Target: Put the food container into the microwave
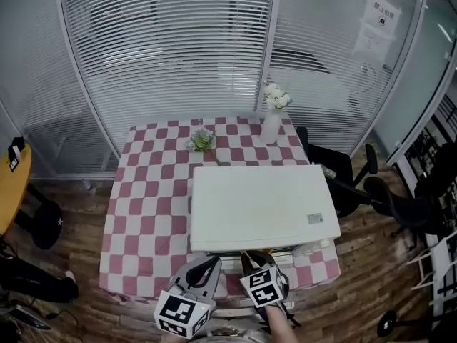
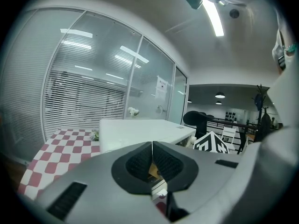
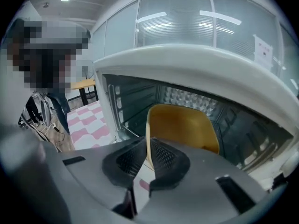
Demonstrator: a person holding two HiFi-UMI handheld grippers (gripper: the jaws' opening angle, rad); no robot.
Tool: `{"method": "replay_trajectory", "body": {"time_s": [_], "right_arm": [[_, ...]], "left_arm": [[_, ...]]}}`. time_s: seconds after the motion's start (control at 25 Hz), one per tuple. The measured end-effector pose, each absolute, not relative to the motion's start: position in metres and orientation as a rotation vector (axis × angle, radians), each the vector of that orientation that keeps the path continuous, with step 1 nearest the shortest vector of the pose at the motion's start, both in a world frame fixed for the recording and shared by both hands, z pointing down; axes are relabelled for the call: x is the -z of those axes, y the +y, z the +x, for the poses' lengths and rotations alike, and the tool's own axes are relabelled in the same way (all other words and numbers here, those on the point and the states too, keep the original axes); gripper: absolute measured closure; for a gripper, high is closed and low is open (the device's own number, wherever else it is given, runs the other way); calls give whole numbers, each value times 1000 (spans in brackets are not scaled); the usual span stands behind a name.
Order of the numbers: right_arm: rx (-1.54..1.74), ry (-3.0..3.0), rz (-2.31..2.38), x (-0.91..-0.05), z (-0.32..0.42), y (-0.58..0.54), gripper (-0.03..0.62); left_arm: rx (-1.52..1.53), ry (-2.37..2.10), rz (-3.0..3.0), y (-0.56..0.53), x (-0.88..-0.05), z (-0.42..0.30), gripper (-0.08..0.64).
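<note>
A white microwave (image 1: 260, 206) stands on the red-and-white checked table (image 1: 146, 206), its front towards me. In the right gripper view its cavity (image 3: 140, 101) is open and dark. A yellow food container (image 3: 184, 127) hangs tilted at the mouth of that cavity. My right gripper (image 3: 146, 146) is shut on the container's near rim. From the head view this gripper (image 1: 251, 259) sits at the microwave's front edge, and the container (image 1: 255, 254) barely shows. My left gripper (image 2: 152, 148) is shut with nothing between its pads, just left of the right one (image 1: 209, 265).
A white vase of flowers (image 1: 273, 120) and a small green plant (image 1: 202, 140) stand on the table behind the microwave. Black office chairs (image 1: 350, 174) are at the right. Glass walls with blinds close the back. A yellow round table (image 1: 11, 184) is at the left.
</note>
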State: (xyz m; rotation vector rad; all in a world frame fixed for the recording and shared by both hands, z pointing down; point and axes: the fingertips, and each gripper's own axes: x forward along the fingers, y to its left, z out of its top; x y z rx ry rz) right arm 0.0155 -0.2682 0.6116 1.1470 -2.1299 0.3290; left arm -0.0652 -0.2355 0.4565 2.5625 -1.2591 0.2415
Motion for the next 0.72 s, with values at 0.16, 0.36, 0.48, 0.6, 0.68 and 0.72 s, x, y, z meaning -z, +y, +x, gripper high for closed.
{"method": "replay_trajectory", "body": {"time_s": [0.16, 0.36, 0.48, 0.6, 0.68, 0.72], "right_arm": [[-310, -2108, 1199, -611, 10, -282, 580], [-278, -2083, 1232, -617, 4, -294, 580], [-268, -2076, 1235, -620, -2, -299, 579], [-258, -2068, 1229, -624, -8, -303, 578], [-248, -2063, 1232, -627, -11, -305, 575], [-243, -2062, 1236, -628, -13, -306, 574]], "left_arm": [[-250, -1241, 2573, -242, -458, -74, 546], [-255, -1216, 2590, -245, -459, -82, 546], [-256, -1213, 2590, -247, -460, -87, 546], [-259, -1207, 2588, -246, -461, -91, 546], [-262, -1211, 2583, -246, -464, -95, 546], [-262, -1212, 2582, -246, -464, -97, 546]]}}
